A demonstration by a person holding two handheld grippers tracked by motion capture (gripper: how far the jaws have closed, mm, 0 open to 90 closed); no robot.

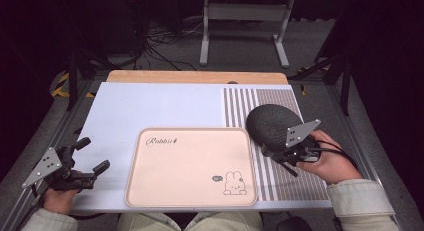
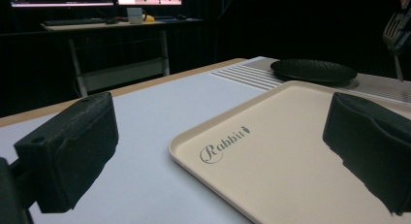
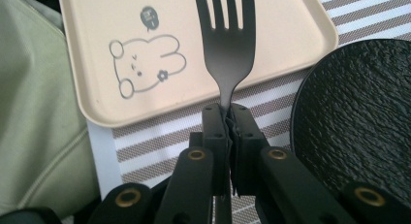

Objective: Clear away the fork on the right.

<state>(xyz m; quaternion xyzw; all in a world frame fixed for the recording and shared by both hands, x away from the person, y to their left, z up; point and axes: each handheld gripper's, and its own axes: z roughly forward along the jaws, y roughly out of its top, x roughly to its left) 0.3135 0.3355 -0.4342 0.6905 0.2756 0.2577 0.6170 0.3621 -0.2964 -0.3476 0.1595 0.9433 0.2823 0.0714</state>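
My right gripper (image 3: 229,112) is shut on the neck of a black fork (image 3: 227,44). The tines hang above the near right corner of a beige tray (image 3: 291,20) printed with a rabbit. In the high view, that gripper (image 1: 272,153) sits at the tray's right edge, just in front of a black textured plate (image 1: 270,122). The plate (image 3: 358,122) lies to the right of the jaws. My left gripper (image 1: 94,155) rests at the table's left, open, with nothing between its jaws. In the left gripper view, it (image 2: 223,127) faces the tray (image 2: 291,151) and the far plate (image 2: 312,70).
The tray (image 1: 190,163) lies at the front middle of a pale mat (image 1: 160,106). A striped placemat (image 1: 280,183) lies under the plate on the right. A metal stand (image 1: 245,28) and cables are on the floor beyond the table.
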